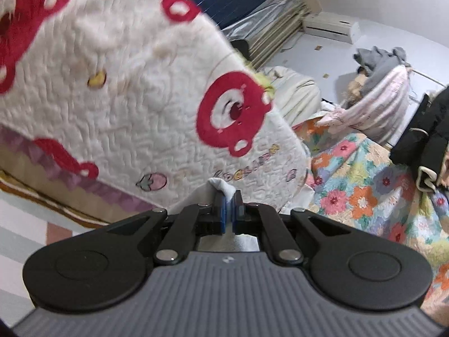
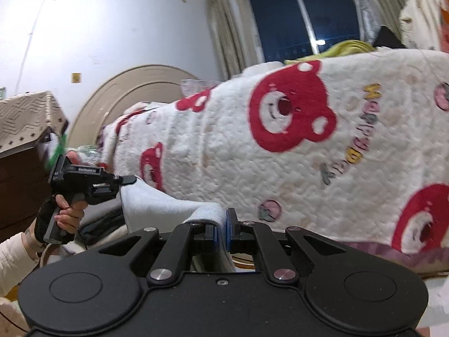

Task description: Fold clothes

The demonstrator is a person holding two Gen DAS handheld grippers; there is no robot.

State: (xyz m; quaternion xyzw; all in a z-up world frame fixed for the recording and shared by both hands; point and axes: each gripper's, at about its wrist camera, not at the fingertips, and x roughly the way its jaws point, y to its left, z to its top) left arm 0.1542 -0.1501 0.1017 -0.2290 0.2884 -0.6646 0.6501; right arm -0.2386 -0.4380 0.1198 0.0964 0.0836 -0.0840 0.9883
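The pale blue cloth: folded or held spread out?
Spread: the pale blue cloth stretches between the left claw and right claw.

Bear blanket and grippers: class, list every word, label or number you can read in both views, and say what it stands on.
Coloured letters on the bear blanket: blurred, not readable in either view.
White print on the left gripper body: too small to read.
No other text is visible.

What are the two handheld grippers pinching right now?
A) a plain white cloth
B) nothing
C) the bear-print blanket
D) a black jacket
A: the right gripper and the left gripper each clamp an edge of the white cloth, stretched between them.
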